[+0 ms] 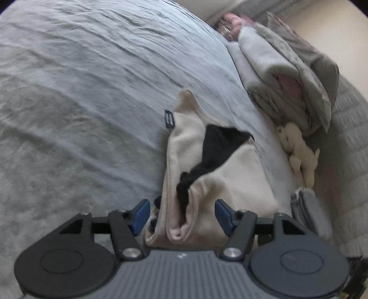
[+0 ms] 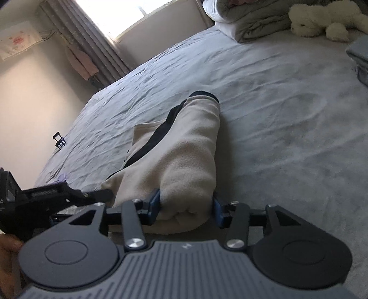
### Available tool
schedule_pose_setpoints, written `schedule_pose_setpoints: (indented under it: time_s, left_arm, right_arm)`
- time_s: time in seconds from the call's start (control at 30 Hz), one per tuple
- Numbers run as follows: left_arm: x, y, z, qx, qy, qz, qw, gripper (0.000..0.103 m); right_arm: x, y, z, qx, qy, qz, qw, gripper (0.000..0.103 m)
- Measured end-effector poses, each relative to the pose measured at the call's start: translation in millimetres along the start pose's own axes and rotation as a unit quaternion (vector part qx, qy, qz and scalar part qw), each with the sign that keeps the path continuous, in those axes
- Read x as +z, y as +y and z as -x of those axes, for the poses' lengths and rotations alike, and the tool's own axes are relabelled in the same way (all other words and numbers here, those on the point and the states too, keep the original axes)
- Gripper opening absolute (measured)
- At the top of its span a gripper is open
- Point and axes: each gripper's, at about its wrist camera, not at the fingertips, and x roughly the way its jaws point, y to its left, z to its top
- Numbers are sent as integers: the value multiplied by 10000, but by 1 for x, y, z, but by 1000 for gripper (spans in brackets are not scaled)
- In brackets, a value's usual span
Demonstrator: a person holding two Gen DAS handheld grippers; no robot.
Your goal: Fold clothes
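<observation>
One beige garment, two grippers

Soft, matt beige fleece garment, dark-lined, bunches between the right gripper's blue pads. Beneath it spreads a creased, matt grey cotton-like bedsheet. Ahead lies a fluffy cream plush toy. Gripper housings look matt ribbed plastic, pivots polished metal.

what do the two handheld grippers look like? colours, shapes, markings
Both match: left gripper and right gripper each have a ribbed grey body, two round black discs at the sides, black linkage arms on silver pivot screws, and blue finger pads. A small pale logo sits on the ribbed body. No cables or sleeves show.
</observation>
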Motion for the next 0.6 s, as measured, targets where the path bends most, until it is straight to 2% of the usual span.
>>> schedule_pose_setpoints:
  time_s: [0.07,0.23,0.37,0.6]
  left_arm:
    - [0,1,-2,-54,38,115,9999,65]
    - [-7,-10,-13,184,129,-170,9996,72]
    - [-13,-15,-15,296,-29,-379,9988,72]
    - [-15,-13,-17,204,-113,-395,9989,70]
  right_arm:
    - [1,-2,0,4,31,-25,10000,51]
    - [7,-11,2,273,97,-356,9989,56]
    - [8,-15,0,356,163,-586,9975,57]
    - [9,-17,-3,399,196,-755,9962,59]
